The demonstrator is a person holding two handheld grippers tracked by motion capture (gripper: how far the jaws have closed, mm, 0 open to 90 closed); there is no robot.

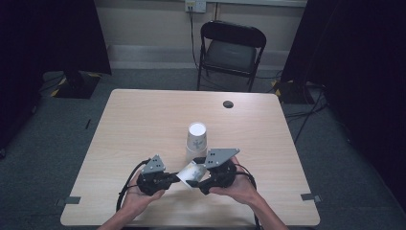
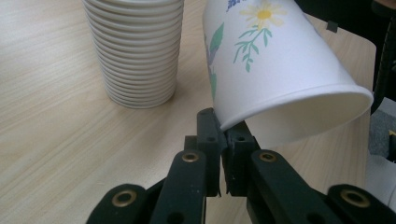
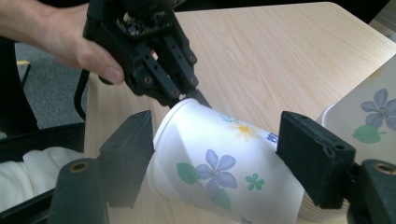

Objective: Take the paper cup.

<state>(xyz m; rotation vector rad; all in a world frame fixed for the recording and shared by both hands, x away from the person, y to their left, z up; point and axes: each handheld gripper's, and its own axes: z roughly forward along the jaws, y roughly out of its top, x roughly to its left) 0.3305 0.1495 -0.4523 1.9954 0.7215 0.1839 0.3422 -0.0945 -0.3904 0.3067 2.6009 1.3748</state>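
1. A flowered paper cup (image 3: 219, 163) lies tilted on its side above the desk (image 1: 143, 120), between the two tools.
2. The left tool (image 2: 223, 140) is clenched on the cup's rim.
3. The right tool (image 3: 215, 168) is released, its jaws straddling the cup without pressing.
4. A cup stack (image 2: 135, 46) stands just beside.
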